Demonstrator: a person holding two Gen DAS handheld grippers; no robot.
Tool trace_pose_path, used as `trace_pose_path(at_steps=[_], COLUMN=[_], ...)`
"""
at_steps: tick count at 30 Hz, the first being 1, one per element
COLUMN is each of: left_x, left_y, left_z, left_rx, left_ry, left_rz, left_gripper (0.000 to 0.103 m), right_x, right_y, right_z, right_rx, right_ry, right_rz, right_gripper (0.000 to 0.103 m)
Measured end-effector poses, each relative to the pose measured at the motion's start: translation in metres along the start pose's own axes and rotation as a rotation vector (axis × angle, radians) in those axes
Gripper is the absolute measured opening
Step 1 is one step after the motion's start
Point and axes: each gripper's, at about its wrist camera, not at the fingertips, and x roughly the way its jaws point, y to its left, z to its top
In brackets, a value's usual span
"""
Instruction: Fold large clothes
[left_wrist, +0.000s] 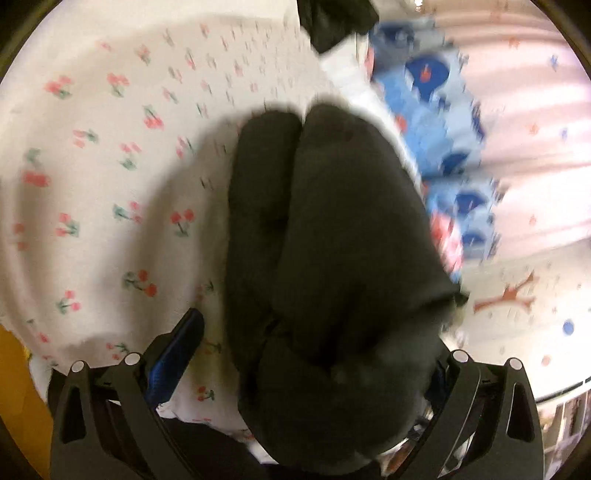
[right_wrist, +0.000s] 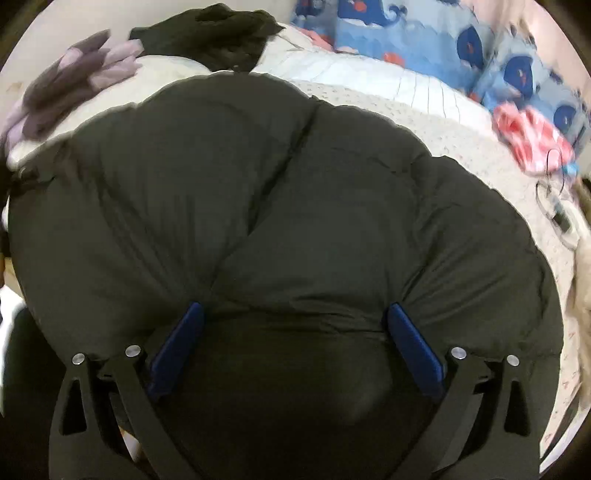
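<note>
Item: black padded jacket (right_wrist: 295, 206), one large garment, lying on a bed (right_wrist: 424, 110) over a cherry-print sheet (left_wrist: 96, 155).

Handling (judged): soft, bulky and springy; light for its volume. The smooth shell was probably slippery, and the filling would likely push a fold back open unless pressed flat. Not fragile. Best taken at a hem, a cuff or a stitched channel between the puffed sections, where the cloth is thinner and a claw can close on it; a bite on a full puffed panel would likely slip.

Appearance: matte black to dark olive, quilted in broad puffed sections with deep seams. In the right wrist view it filled most of the frame, spread across the bed. In the left wrist view a rolled or bunched part, perhaps a sleeve, hung forward from between the fingers.

Right claw (right_wrist: 295, 317): released, blue pads spread wide, jacket bulging between them but not pinched.

Left claw (left_wrist: 314, 354): jaws wide with jacket bunched between them; one pad stood clear and the other was hidden, so a grip cannot be told.

Nearby: a blue whale-print pillow (right_wrist: 406, 33), a second dark garment (right_wrist: 214, 33) and a purple garment (right_wrist: 74, 85) at the far edge of the bed.
</note>
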Motion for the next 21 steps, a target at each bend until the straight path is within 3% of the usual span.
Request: trace_pose_path(at_steps=[2,7,9,10,11,12,16,21], left_x=[-0.002,-0.02,-0.022,-0.019,-0.012,-0.005,0.004,-0.007], left_y=[-0.003,0.008,0.012,0.011,0.009,0.007,0.004,-0.004], left_z=[0.001,0.004,0.001,0.001,0.002,0.006,0.01,0.007], left_rx=[0.004,-0.08,-0.086,-0.087,-0.091,-0.088,-0.092,-0.108], left_ry=[0.005,-0.035,-0.032,-0.029,-0.013,-0.002,-0.007,-0.065], left_rz=[0.021,0.007,0.022,0.026,0.02,0.031,0.081,0.081], left_gripper=[0.096,0.096,0.096,0.096,0.096,0.096,0.096,0.096], right_x=[-0.02,-0.039,-0.02,-0.003,0.025,0.035,0.008,0.016], right_y=[0.005,0.02,0.02,0.02,0.024,0.02,0.013,-0.021], right_z=[0.001,0.025,0.037,0.041,0.042,0.043,0.043,0.053], right_rx=[0.034,0.001,0.031,0.029,0.015,0.013,0.035,0.108], right_ry=[-0.068,-0.182,-0.162,-0.109,-0.002,0.023,-0.121,-0.143], right_rz=[0.046,-0.011,-0.038,-0.042,-0.025,-0.012,-0.037,-0.078], right_gripper=[0.096,0.096,0.096,0.096,0.096,0.096,0.096,0.096])
